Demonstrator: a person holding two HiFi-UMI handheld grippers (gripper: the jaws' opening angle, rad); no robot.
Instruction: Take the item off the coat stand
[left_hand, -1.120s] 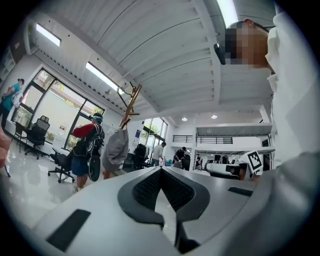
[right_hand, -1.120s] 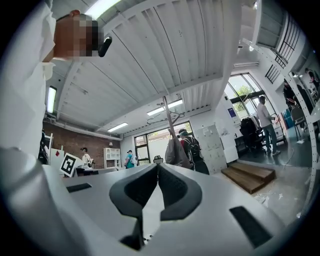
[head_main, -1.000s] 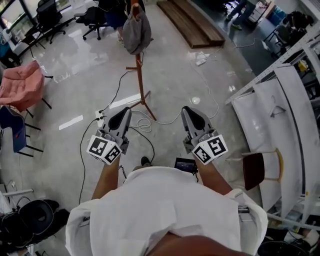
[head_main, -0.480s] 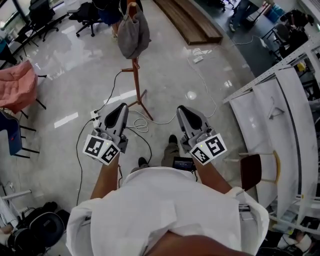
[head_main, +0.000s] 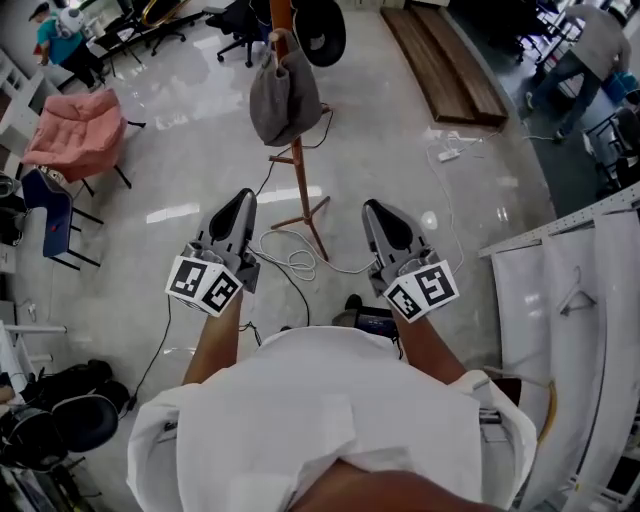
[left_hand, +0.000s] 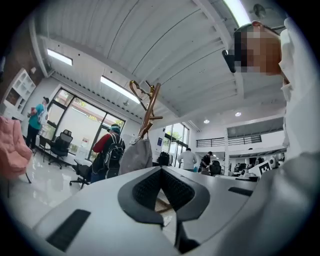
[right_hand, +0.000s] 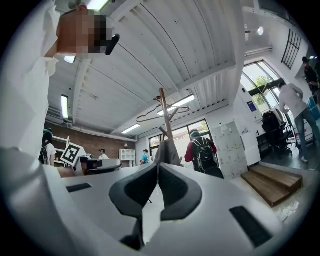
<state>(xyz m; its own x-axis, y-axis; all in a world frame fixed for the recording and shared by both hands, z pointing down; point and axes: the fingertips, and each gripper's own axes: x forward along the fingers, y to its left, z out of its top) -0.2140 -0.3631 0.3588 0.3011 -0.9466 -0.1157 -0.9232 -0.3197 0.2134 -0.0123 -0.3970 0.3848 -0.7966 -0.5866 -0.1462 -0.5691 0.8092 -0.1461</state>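
A grey bag (head_main: 285, 100) hangs from the top of a brown wooden coat stand (head_main: 303, 190) on the glossy floor ahead of me. The bag (left_hand: 136, 156) also shows in the left gripper view, under the stand's hooks (left_hand: 147, 102). In the right gripper view the stand (right_hand: 166, 122) rises straight ahead with the bag (right_hand: 167, 152) on it. My left gripper (head_main: 241, 200) is shut and empty, short of the stand on its left. My right gripper (head_main: 377, 212) is shut and empty on the stand's right. Both are held up in front of the person's chest.
White and black cables (head_main: 290, 258) lie coiled by the stand's feet. A pink padded chair (head_main: 75, 135) and a blue chair (head_main: 50, 215) stand at the left. A wooden platform (head_main: 445, 65) lies at the far right; white panels (head_main: 560, 290) lean at the right. People stand in the background.
The person has walked forward toward the stand, so the stand and bag now sit lower and nearer between the grippers. Both grippers stay shut and level.
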